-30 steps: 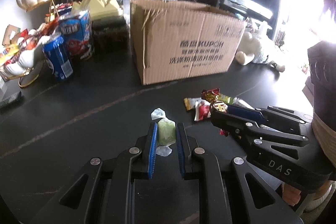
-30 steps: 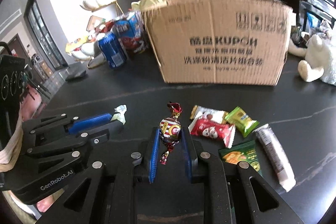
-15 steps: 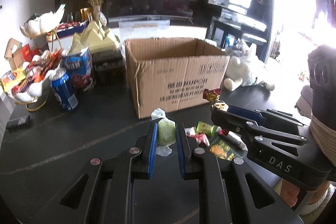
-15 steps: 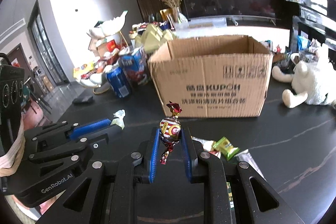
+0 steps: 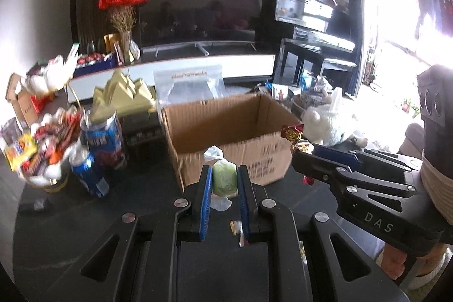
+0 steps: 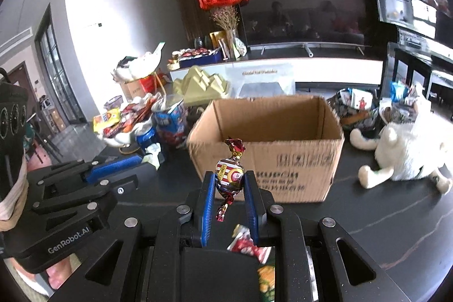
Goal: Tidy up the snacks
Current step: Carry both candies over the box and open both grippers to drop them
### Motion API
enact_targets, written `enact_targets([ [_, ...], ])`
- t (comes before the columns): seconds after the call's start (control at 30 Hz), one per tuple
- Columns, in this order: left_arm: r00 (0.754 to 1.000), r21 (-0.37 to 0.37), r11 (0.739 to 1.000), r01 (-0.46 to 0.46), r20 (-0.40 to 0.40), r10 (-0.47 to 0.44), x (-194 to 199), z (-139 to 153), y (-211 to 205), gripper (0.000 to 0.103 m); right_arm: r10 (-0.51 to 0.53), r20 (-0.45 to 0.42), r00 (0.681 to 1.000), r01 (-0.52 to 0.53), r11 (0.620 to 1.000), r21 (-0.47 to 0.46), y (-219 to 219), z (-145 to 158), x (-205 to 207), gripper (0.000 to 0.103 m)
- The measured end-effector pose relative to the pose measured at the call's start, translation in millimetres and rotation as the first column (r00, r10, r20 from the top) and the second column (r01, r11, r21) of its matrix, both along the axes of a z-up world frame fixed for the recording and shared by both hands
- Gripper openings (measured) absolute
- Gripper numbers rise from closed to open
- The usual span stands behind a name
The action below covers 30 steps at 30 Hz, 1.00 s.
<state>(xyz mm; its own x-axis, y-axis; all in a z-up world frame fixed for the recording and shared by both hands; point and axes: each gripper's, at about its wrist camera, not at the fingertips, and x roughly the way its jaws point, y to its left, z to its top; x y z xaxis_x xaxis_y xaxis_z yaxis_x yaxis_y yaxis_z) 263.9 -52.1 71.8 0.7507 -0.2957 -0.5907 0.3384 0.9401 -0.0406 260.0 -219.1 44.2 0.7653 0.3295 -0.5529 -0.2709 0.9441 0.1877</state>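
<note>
As the left view looks out, the left gripper (image 5: 224, 183) has its two blue fingers (image 5: 205, 194) pinching a green candy (image 5: 224, 181). A bit of clear wrapper sticks out above and below the candy. The candy is up off the black table (image 5: 85, 217), in front of the near wall of a brown box (image 5: 226, 137). The box is open at the top. To its left stand a blue can (image 5: 89, 171) and a dish of snacks (image 5: 42, 149). On the right side of this view, the right gripper (image 5: 304, 152) holds a red and gold candy (image 5: 293, 133) near the box's right corner. A white plush toy (image 5: 328, 123) sits behind it.

From the right view, the right gripper (image 6: 229, 183) pinches the red and gold candy (image 6: 230, 177) between its blue fingers (image 6: 250, 200). The candy's twisted top points up, and its tail hangs down. It is held in the air in front of the box (image 6: 269, 149). Under the gripper, a red snack pack (image 6: 246, 244) and a green one (image 6: 266, 282) lie on the table (image 6: 382, 231). The left gripper (image 6: 148, 159) is on the left side, with the wrapper showing at its tip. The plush toy (image 6: 405, 152) lies to the right of the box.
</note>
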Motion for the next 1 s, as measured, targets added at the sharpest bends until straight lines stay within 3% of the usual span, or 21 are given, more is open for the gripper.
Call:
enact_targets([
  [0.37,1.000,0.011,1.000,-0.023,0.008,0.023,46.6,25.6,-10.9,0.019,-0.024,-0.020,1.000,0.024,1.000,-0.006,-13.7,32.2,47.1,0.022],
  [0.87,0.999,0.050,0.998,-0.045,-0.016,0.046,111.4,15.1,-28.4,0.019,-0.046,-0.048,0.998,0.044,0.999,-0.029,-20.8,24.7,100.1,0.022],
  [0.9,0.998,0.057,0.997,-0.056,-0.013,0.057,115.2,14.1,-29.6,0.024,-0.052,-0.047,0.998,0.050,0.998,-0.029,-21.7,24.1,102.3,0.023],
  [0.93,0.998,0.064,0.996,-0.066,-0.013,0.067,117.0,13.5,-30.3,0.037,-0.060,-0.045,0.997,0.059,0.998,-0.033,-22.6,23.6,104.9,0.023],
  [1.0,0.996,0.067,0.994,-0.090,-0.014,0.091,116.9,12.7,-29.2,0.042,-0.073,-0.051,0.996,0.070,0.996,-0.046,-24.3,23.4,107.9,0.035],
])
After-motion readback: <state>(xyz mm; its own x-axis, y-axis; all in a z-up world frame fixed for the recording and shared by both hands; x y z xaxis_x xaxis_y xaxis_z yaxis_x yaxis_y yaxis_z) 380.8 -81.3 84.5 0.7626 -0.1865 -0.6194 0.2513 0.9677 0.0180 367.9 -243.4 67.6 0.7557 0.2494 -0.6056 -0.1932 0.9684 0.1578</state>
